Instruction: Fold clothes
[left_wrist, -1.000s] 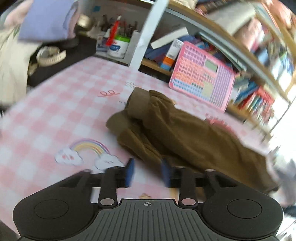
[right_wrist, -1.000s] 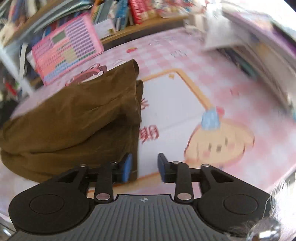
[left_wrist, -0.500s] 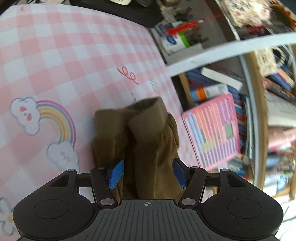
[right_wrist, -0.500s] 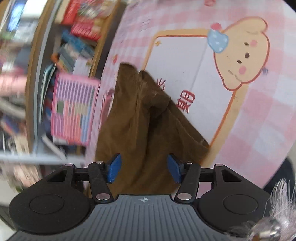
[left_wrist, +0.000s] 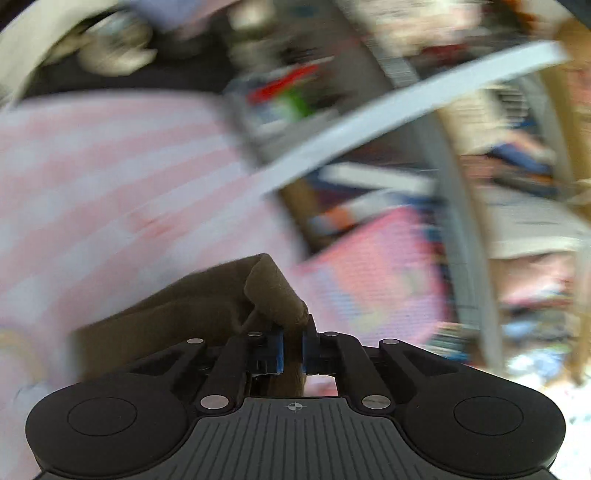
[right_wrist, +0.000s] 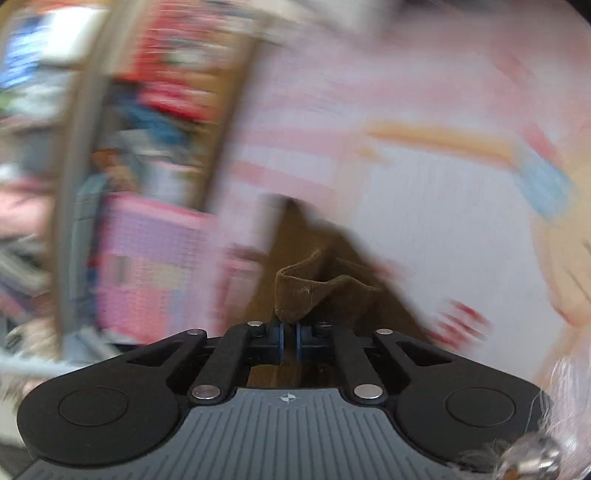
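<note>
Left hand-held gripper (left_wrist: 293, 349) closed down to a narrow slit on a rolled brown cuff of the brown garment (left_wrist: 177, 314), blue fingertips (left_wrist: 277, 349) pressing the cloth from both sides. Rest of the garment trailing left and down from that pinch, over the pink-and-white checked cloth (left_wrist: 110, 177) covering the bench. Beyond the garment, a pink grid-patterned board (left_wrist: 373, 273) leaning against a cluttered bookshelf (left_wrist: 517, 166), all heavily smeared by motion blur.

Right hand-held gripper (right_wrist: 289, 343) likewise nearly shut, clamped on a ribbed brown hem of the same garment (right_wrist: 306, 291), the fold standing up just above the blue fingertips (right_wrist: 280, 341). More brown cloth stretching away behind the pinch, over the checked cloth (right_wrist: 314, 110) and its printed white panel (right_wrist: 443, 221). Left of the garment, the pink board (right_wrist: 155, 258) and blurred shelf (right_wrist: 110, 92). Whether the garment still touches the bench: cannot tell through the blur
</note>
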